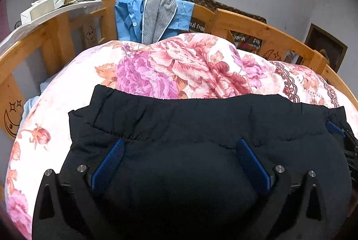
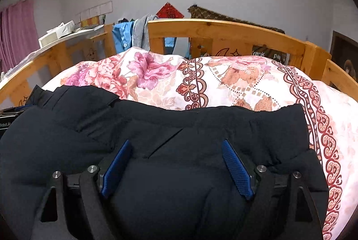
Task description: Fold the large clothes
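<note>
A large black garment (image 1: 201, 123) with an elastic hem lies spread on a floral quilt (image 1: 170, 70). It also shows in the right wrist view (image 2: 201, 128). My left gripper (image 1: 182, 143) is open, its blue pads wide apart just above the black fabric. My right gripper (image 2: 176, 143) is open too, over the same garment further right. The tip of the right gripper (image 1: 335, 130) shows at the right edge of the left wrist view. Neither gripper holds cloth.
The quilt (image 2: 235, 79) covers a bed with a wooden rail (image 2: 223, 26) around the far side. A blue shirt and grey cloth (image 1: 154, 16) hang over the rail. A shelf with white boxes (image 1: 42, 7) stands at the left.
</note>
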`<state>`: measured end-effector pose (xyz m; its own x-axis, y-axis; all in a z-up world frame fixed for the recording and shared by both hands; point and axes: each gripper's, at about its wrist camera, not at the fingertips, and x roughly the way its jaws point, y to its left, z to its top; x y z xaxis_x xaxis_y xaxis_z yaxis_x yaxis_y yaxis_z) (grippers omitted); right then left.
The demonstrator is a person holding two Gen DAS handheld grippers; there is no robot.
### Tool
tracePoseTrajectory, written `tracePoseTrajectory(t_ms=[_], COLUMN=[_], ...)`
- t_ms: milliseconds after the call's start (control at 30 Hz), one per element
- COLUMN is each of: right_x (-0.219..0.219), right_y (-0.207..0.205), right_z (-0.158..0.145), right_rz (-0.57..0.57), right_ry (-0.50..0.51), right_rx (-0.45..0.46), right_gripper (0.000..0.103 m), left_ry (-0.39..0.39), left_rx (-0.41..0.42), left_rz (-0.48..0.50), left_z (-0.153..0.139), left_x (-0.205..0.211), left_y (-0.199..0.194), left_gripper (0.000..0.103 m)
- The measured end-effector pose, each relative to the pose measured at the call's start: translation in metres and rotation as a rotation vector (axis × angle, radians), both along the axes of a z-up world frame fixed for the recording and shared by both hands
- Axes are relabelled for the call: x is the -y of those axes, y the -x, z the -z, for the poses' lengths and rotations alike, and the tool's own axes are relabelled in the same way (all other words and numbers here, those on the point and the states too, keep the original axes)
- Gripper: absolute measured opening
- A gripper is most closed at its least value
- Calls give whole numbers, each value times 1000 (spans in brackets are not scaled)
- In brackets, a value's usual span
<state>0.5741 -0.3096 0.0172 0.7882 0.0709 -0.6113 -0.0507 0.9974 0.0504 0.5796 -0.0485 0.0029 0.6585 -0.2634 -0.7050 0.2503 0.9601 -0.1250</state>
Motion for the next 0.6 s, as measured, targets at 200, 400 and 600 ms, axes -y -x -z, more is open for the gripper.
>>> tracePoseTrajectory(t_ms=[200, 400, 600], right_x=[7, -6, -25], right_y=[-6, 4, 53], right_z=[12, -6, -64], right_rz=[8, 19, -81], right_ry=[-48, 40, 1], right_rx=[-8, -25, 92], right_gripper=[82, 83, 100], left_ry=[33, 47, 116], left_rx=[3, -64, -41], left_rz=[-9, 10, -12], left_z=[3, -9, -61], left_x=[-1, -7, -40], left_y=[-5, -3, 32], left_gripper=[101, 100, 100])
